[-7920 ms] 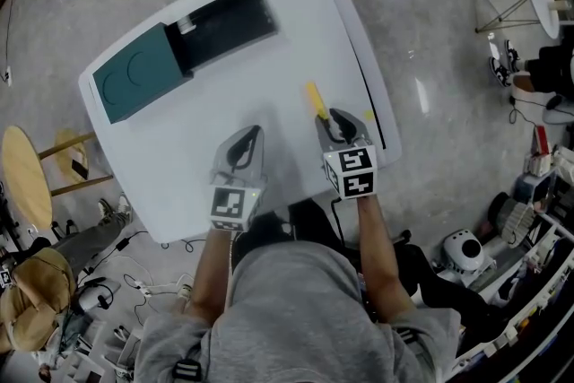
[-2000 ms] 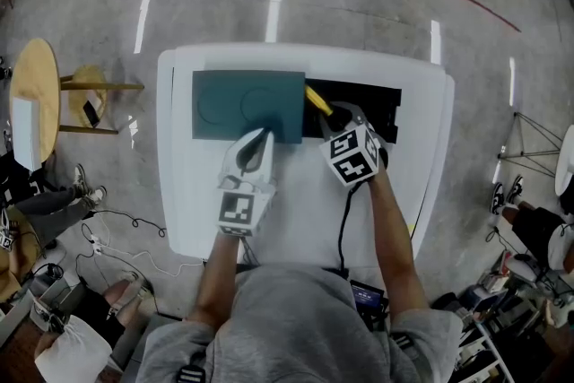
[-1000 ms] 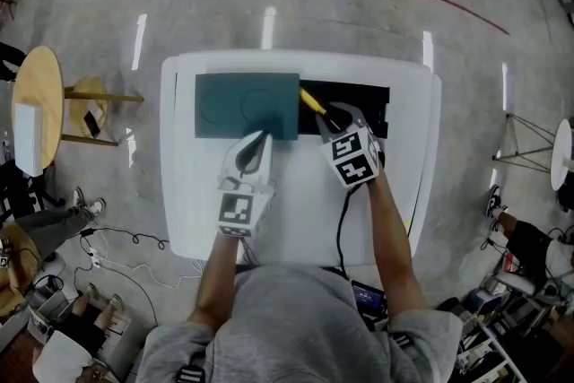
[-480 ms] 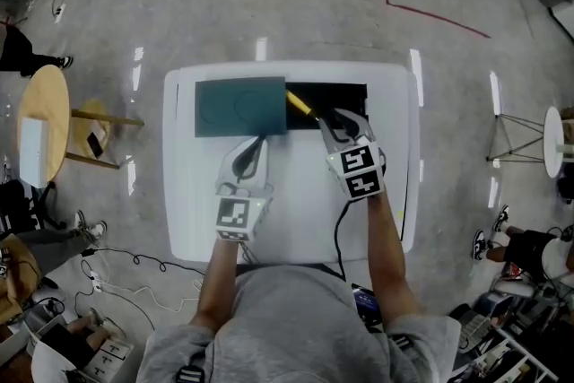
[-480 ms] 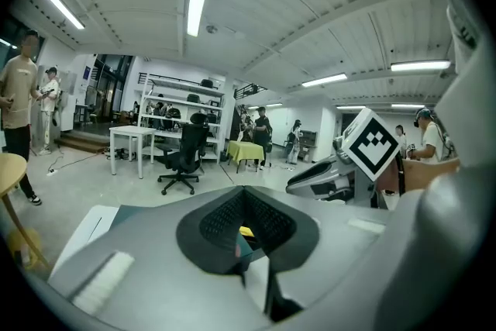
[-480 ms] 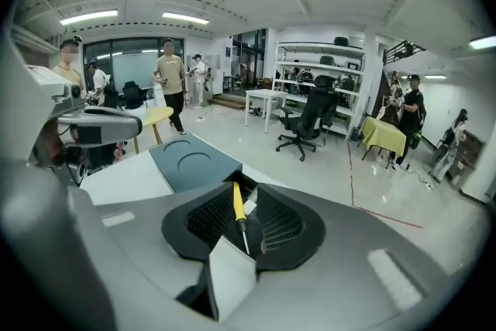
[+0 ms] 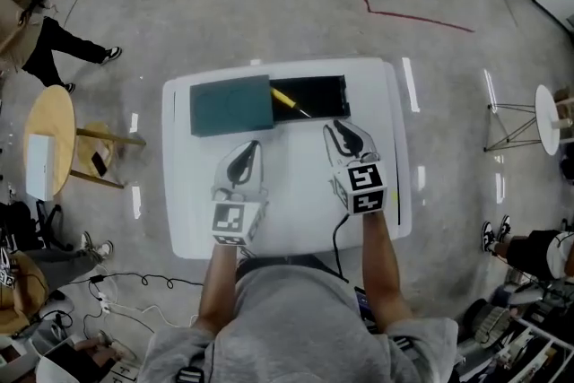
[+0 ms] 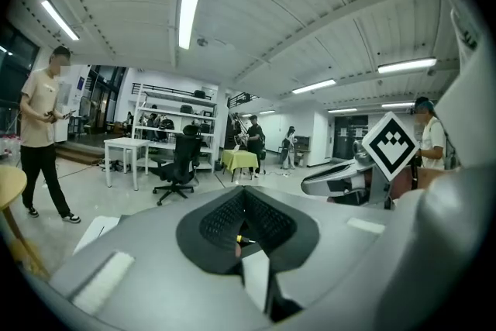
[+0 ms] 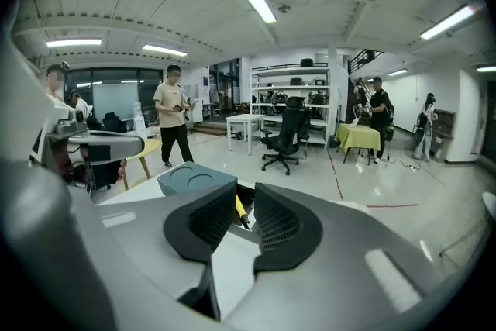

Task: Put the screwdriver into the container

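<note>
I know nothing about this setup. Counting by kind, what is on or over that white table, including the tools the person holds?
Screwdriver: 1
Black container: 1
Teal box: 1
Tools: 2, the left tool and the right tool
Total: 5

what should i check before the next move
1. Screwdriver in the container: ok, it lies inside, handle toward the teal lid.
2. Right hand-held gripper empty: ok, jaws apart, just been closing, nothing between them.
3. Left hand-held gripper empty: ok, jaws together on nothing.
4. Both clear of the container: ok, they hang over the table, short of it.
5. Container closed: not ok, the teal lid sits at its left, opening uncovered.
</note>
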`<state>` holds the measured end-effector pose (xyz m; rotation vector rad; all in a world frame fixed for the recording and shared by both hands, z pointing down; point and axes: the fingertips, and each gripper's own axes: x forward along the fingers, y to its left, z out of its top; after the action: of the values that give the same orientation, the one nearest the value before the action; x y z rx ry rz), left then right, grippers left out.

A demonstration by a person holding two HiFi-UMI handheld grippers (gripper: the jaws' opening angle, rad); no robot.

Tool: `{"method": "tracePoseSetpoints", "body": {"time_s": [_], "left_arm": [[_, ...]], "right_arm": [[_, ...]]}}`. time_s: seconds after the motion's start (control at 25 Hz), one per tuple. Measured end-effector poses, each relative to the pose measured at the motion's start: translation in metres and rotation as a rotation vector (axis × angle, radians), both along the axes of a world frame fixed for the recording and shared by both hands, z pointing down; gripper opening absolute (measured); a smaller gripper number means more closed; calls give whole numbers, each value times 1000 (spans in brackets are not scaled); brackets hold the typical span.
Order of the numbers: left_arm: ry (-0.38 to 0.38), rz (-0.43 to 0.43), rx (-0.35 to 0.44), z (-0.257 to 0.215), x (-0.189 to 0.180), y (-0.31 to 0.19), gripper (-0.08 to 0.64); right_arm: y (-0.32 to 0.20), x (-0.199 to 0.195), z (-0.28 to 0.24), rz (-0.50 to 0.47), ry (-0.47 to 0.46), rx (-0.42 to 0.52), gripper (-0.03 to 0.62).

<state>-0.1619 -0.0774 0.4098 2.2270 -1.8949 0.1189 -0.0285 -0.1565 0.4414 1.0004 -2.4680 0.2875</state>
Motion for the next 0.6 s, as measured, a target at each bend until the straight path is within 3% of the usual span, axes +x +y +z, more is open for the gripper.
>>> {"method": "tracePoseSetpoints", "body": {"time_s": [0.6], "left_arm": [[-49, 105, 64, -33, 78, 58, 11]], "right_arm": [[87, 84, -34, 124, -109, 94, 46]]}}
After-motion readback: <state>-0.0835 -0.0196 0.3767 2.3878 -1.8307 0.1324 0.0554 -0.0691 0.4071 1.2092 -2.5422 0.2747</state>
